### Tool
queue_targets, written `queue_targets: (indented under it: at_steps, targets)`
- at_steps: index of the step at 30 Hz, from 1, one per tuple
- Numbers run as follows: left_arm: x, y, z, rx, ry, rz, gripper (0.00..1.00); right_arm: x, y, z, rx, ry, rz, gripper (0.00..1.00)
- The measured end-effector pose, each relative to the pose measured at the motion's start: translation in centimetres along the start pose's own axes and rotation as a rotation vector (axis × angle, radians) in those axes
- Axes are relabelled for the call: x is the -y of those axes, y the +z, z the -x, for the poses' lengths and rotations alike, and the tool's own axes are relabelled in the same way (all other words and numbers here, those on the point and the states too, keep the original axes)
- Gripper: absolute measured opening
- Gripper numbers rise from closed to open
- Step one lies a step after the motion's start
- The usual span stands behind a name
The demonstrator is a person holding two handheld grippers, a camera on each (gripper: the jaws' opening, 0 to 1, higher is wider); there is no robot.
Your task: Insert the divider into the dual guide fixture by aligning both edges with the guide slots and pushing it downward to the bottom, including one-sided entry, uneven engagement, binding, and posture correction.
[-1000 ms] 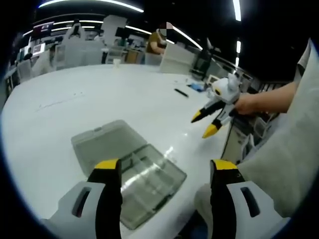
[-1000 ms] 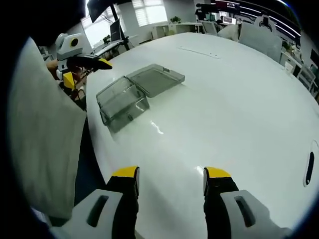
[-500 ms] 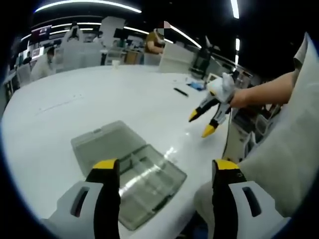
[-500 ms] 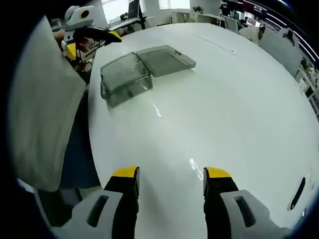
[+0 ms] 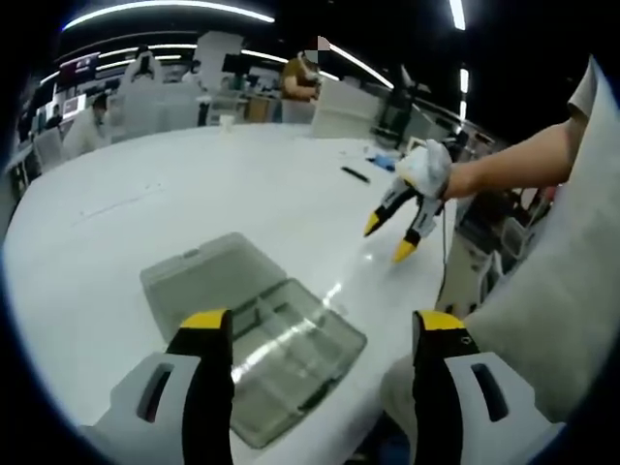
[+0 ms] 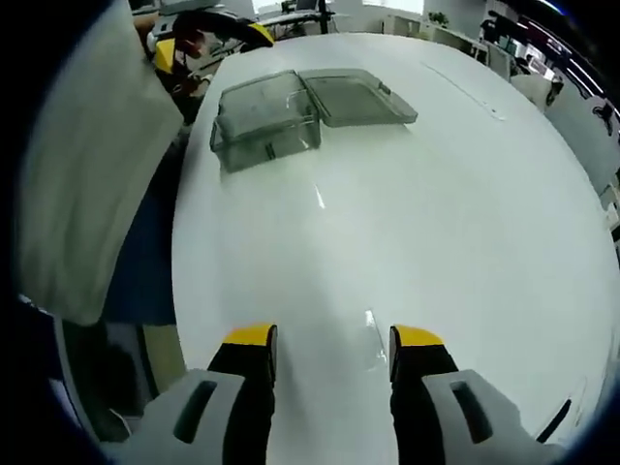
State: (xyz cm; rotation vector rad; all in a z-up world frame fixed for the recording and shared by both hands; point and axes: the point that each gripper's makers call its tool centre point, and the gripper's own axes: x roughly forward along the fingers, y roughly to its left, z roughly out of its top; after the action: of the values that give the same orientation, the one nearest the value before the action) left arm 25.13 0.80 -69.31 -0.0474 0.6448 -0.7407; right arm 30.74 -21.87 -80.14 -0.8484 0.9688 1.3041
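The place was an open-plan office or lab hall, shown by the large white table point(image 5: 194, 184), rows of desks with monitors point(image 5: 82, 63) and chairs point(image 5: 145, 63) behind it, long ceiling light strips point(image 5: 174, 8), and a seated person point(image 5: 300, 77) at a far desk.

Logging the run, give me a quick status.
Left gripper open, empty. Right gripper open, empty. Clear box open on white table, untouched. Nothing blocking.

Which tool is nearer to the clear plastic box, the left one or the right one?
Left. The left tool hovers directly over the clear plastic box, jaws open. The right tool is off to its side, above bare table.
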Motion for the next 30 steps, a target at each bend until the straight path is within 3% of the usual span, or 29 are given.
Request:
queue_targets:
  at_steps: [20,30]
  targets:
    - [0.4,0.0,-0.6,-0.014,0.018,0.006,0.74,0.1,-1.9,-1.4,-0.081,0.062,0.168,0.38]
    - [0.7,-0.2,-0.4,-0.015,0.032,0.019,0.74,0.5,-1.8,-1.5,-0.096,0.056,0.223,0.32]
